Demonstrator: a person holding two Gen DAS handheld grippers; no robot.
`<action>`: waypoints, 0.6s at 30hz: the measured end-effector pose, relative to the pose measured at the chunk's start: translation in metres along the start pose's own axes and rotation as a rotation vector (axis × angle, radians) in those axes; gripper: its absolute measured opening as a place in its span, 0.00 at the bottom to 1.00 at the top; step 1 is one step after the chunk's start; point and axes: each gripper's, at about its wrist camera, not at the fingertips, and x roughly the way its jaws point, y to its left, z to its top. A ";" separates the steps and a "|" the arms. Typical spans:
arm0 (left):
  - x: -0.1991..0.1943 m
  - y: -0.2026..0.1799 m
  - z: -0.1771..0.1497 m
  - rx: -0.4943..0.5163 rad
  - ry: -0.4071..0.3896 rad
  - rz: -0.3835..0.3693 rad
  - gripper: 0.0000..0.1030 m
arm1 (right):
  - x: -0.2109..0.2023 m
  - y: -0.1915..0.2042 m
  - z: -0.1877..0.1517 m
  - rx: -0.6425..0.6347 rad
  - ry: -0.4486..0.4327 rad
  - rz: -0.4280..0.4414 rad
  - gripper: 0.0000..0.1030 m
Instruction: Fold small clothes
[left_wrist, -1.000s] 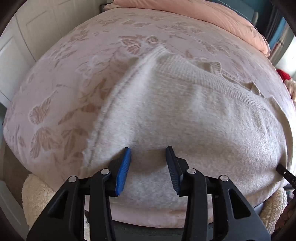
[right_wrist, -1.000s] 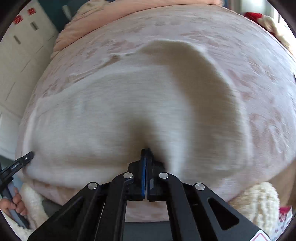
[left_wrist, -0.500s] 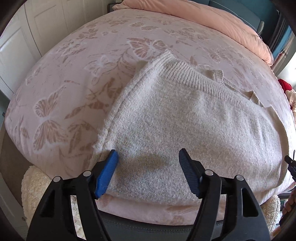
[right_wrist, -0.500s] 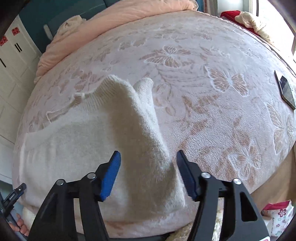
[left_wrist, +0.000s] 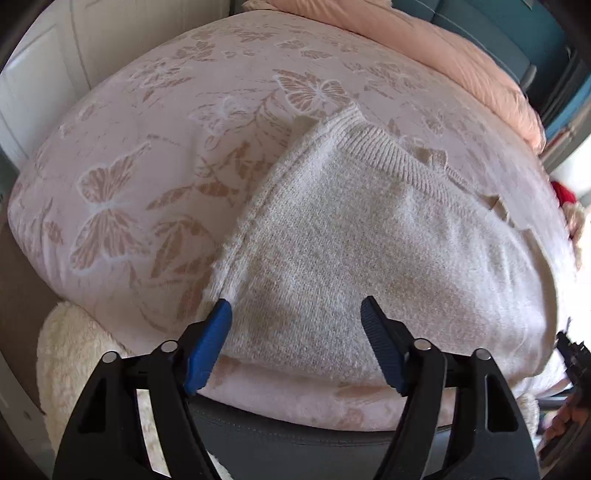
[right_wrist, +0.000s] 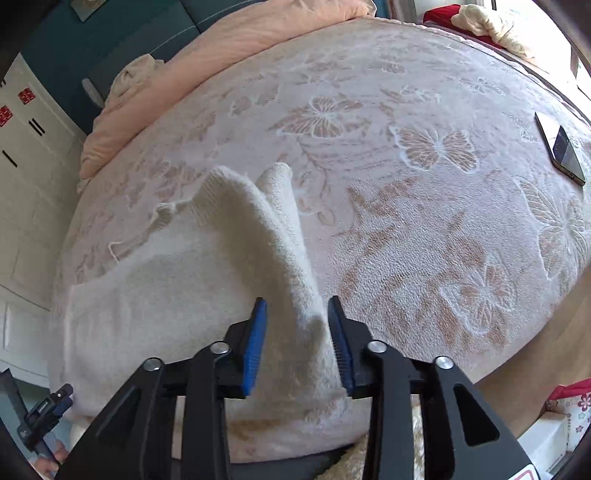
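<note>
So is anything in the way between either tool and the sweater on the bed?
Nothing visible. The left tool hangs open directly over the near edge of the cream sweater. The right tool has just been opening, with the sweater's raised fold between its pads. The phone lies well off to the side.

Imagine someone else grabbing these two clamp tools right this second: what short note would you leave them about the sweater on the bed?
Left gripper: open, jaws have just been widening, nothing pinched; it hangs over the near left edge of the cream sweater.
Right gripper: open, jaws have just been parting; a raised ridge of the sweater stands between the pads, which do not press on it.
Sweater: lies on the butterfly bedspread, near the front edge, ribbed hem towards the far side.
Also on the bed: a phone, far right.
Done: a fold looks laid and let go.
Left: flatten the right-hand ridge, probably fold again.
</note>
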 end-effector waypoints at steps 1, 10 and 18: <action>-0.006 0.012 -0.004 -0.071 -0.004 -0.033 0.84 | -0.003 -0.002 -0.009 0.008 0.012 0.011 0.51; 0.027 0.059 -0.034 -0.412 0.111 -0.182 0.87 | 0.042 -0.016 -0.061 0.227 0.164 0.215 0.53; 0.040 0.038 0.003 -0.389 0.077 -0.183 0.32 | 0.066 -0.003 -0.022 0.337 0.151 0.265 0.16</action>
